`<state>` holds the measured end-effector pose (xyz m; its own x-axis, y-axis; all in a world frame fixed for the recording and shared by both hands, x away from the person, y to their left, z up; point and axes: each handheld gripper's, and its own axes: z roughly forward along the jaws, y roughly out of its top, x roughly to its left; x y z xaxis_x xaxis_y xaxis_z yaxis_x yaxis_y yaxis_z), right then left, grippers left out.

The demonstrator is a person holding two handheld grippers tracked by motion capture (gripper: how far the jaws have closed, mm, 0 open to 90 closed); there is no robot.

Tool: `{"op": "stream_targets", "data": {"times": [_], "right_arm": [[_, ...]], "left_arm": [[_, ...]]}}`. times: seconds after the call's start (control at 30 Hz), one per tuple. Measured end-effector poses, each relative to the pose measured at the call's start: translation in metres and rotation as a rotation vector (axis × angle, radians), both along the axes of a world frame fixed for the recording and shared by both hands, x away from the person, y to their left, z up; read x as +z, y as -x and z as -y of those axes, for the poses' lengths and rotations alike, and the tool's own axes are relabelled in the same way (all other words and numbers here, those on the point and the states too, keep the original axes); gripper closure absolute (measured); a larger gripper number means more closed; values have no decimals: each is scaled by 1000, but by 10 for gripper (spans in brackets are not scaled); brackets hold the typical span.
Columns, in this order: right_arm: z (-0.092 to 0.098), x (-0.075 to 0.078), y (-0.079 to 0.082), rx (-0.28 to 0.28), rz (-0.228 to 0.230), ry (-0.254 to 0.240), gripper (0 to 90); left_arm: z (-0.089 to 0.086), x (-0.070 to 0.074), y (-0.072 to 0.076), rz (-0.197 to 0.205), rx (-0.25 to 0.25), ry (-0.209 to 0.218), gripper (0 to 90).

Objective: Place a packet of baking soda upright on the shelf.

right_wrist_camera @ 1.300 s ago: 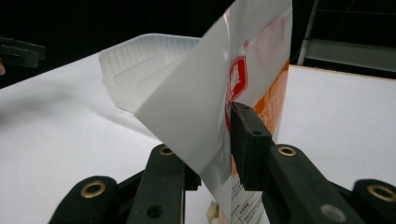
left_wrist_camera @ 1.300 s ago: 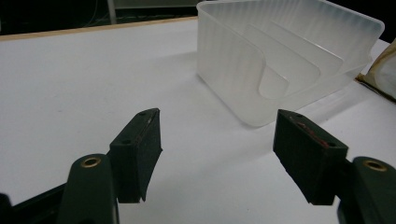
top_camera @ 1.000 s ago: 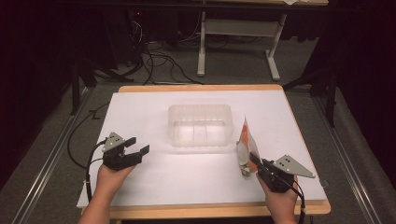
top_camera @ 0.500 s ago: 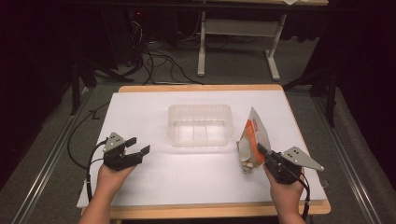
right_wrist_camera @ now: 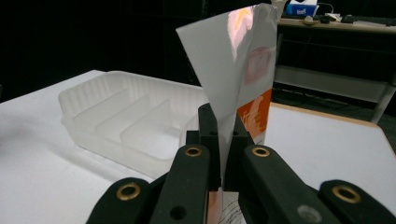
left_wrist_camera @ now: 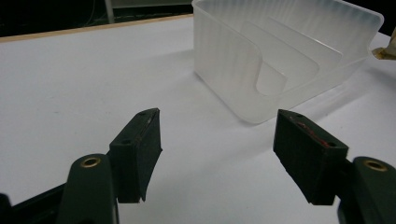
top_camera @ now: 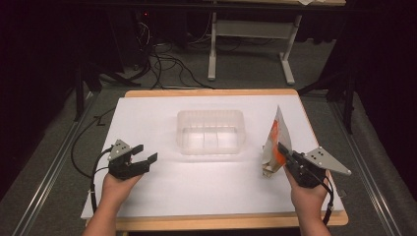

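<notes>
A silver and orange foil pouch (top_camera: 274,142) stands upright off the table at the right, and my right gripper (top_camera: 284,152) is shut on its lower edge. In the right gripper view the pouch (right_wrist_camera: 243,79) rises from between the closed jaws of the right gripper (right_wrist_camera: 223,140). A clear plastic tray (top_camera: 210,132) with dividers sits in the middle of the white table (top_camera: 162,108). My left gripper (top_camera: 142,158) rests open at the left front, nothing between its pads. The left gripper view has that gripper (left_wrist_camera: 217,144) pointing at the tray's (left_wrist_camera: 280,60) near corner.
A white sheet covers the table, with a wooden rim (top_camera: 211,92) showing at the far edge. Cables (top_camera: 162,64) and a white frame leg (top_camera: 212,54) lie on the dark floor beyond. A black cable (top_camera: 78,147) trails off the table's left side.
My right gripper has lifted the pouch and shifted slightly right, so the pouch stands higher and more upright. The left gripper has stayed still.
</notes>
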<state>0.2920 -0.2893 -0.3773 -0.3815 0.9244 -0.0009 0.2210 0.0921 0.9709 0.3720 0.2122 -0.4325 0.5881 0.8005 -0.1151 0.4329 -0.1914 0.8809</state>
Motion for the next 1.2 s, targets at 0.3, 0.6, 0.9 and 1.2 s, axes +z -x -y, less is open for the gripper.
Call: {"op": "stream_targets", "data": {"times": [0.3, 0.6, 0.9, 1.2], "right_arm": [[-9, 35, -13, 23, 61, 24, 900], [-26, 63, -24, 61, 89, 19, 900], [-53, 75, -38, 112, 108, 35, 900], [-85, 74, -54, 160, 99, 28, 900]], "left_arm": [[-1, 1, 1, 6, 1, 6, 326], [-1, 1, 1, 9, 3, 16, 326], [-2, 1, 1, 9, 3, 17, 326], [-2, 2, 1, 10, 1, 24, 326]]}}
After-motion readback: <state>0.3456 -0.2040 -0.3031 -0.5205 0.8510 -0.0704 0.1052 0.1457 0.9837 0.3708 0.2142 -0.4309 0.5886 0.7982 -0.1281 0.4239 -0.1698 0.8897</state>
